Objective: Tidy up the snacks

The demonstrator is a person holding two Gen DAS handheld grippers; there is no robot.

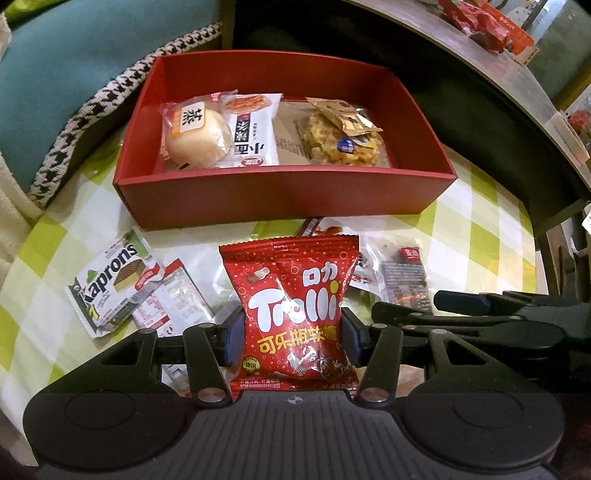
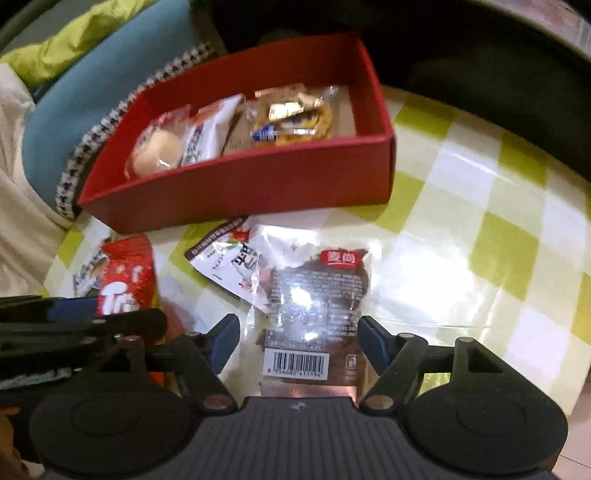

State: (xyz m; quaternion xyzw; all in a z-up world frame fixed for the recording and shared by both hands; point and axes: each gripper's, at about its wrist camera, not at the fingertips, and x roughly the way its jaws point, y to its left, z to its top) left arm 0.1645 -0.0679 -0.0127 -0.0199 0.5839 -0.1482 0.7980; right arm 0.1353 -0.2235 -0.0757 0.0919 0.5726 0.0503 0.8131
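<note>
My left gripper (image 1: pixel 291 332) is shut on a red Trolli gummy bag (image 1: pixel 295 295) and holds it upright in front of the red box (image 1: pixel 284 192); the bag also shows in the right wrist view (image 2: pixel 125 280). The box holds a round bun pack (image 1: pixel 194 134), a white snack pack (image 1: pixel 253 129) and a yellow cracker pack (image 1: pixel 343 136). My right gripper (image 2: pixel 299 343) is open, its fingers either side of a clear pack of brown snack (image 2: pixel 314 306) lying on the table. A white pack (image 2: pixel 229 266) lies beside it.
A Kaprons wafer pack (image 1: pixel 114 280) and another white pack (image 1: pixel 173 299) lie on the green-checked tablecloth (image 2: pixel 480 221) at the left. A blue cushion (image 1: pixel 55 92) sits behind the box. A shelf with red packets (image 1: pixel 484 22) is at the upper right.
</note>
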